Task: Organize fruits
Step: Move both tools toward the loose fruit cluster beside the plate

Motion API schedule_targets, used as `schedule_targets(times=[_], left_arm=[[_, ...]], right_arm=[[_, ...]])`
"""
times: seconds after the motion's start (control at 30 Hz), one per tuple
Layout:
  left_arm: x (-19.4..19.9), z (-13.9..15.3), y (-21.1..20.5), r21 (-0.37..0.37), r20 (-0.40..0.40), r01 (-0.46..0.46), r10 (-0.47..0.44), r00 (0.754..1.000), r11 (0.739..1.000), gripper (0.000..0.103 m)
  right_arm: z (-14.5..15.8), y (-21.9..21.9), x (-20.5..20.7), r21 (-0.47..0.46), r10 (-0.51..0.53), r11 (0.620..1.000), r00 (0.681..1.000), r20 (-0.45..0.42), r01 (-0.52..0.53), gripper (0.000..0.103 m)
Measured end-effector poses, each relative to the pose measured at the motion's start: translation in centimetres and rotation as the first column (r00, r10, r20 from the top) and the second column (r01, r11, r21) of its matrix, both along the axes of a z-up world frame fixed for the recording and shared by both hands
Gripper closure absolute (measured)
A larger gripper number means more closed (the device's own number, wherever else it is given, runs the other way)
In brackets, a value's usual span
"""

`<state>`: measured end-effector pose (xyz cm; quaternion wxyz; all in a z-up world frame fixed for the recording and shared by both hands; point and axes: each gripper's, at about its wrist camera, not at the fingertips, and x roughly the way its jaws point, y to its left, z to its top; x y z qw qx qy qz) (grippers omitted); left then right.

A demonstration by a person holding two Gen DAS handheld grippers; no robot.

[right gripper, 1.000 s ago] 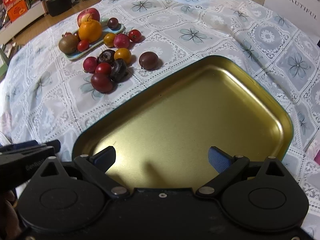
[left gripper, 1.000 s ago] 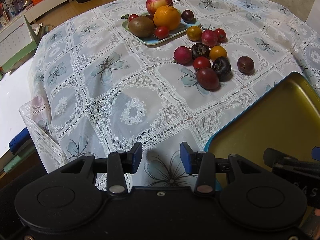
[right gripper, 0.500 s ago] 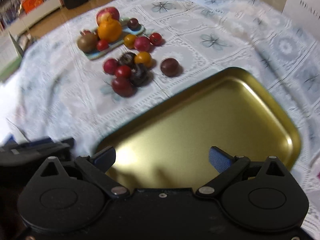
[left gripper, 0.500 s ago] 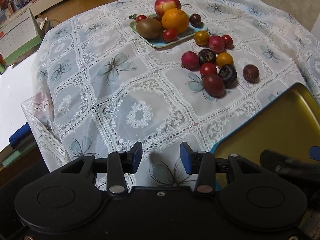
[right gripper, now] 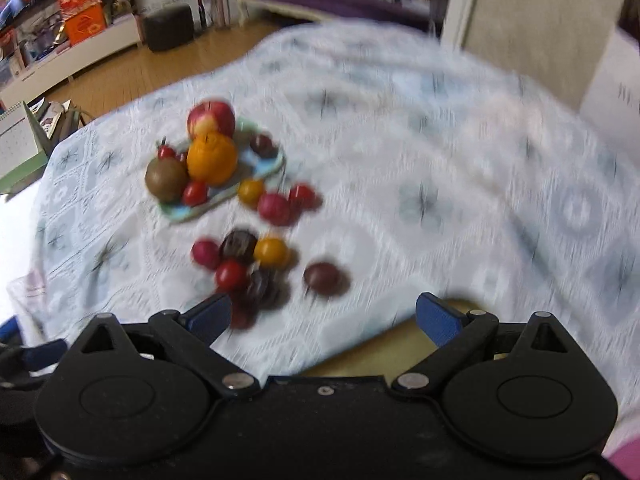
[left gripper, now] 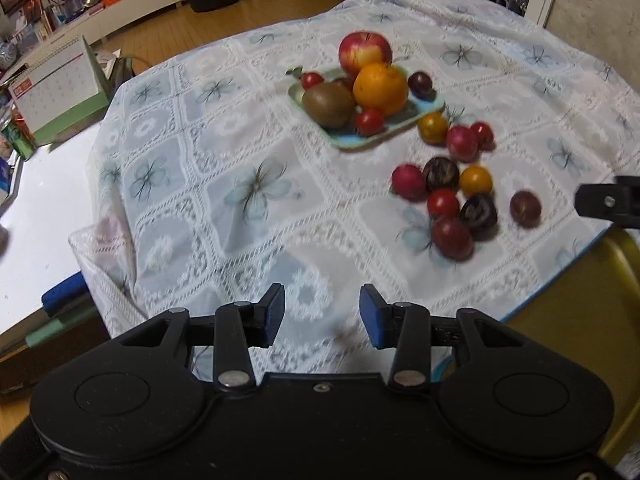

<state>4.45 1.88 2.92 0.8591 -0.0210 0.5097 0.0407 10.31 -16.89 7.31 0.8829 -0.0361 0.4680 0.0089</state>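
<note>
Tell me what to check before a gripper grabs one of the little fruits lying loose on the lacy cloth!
1. Left gripper open, nothing in it: ok.
2. Right gripper open, nothing in it: ok.
3. Gold metal tray has bare room in the part that shows: ok.
4. Lone dark purple round fruit sits apart from the cluster, easy to grab: ok.
5. Small pale green plate of big fruit is beside the loose ones, not in the way: ok.
6. Right wrist picture sharp enough to aim: not ok, blurred.
</note>
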Motion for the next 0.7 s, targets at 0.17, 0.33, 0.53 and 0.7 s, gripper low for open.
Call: schedule_targets(times=[0.17,0.33,0.53,0.7], left_arm=[[2.6,0.6,-0.5,0.01,-0.006,-0.01,0.01,1.0,1.0,0.052],[4.8,0.2,-1.0,0.032,-0.009,-0.037,0.038,0.999,0.999,0.052],[6.3,-1.2,-2.4,-0.004,-0.055,0.032,-0.032,0.998,0.999,0.052],[7.0,-2.8,-3.4,-0.063,-0.103,0.039,-0.046,0.994,0.997,0.052]], right_arm=[[-0.2,-1.0,2.4,0.056,-0.07,0.996,0.997,0.045,0.067,0.0],[-2.2,-1.3,5.6,0.051,-0.098,0.994,0.994,-0.05,0.101,0.0],[-6.0,-2.8,6.7,0.086,-0.112,0.989,0.985,-0.128,0.124,0.002],[-7.2,-3.6,6.8,0.066,-0.133,0.988,0.988,-0.083,0.139,0.004]])
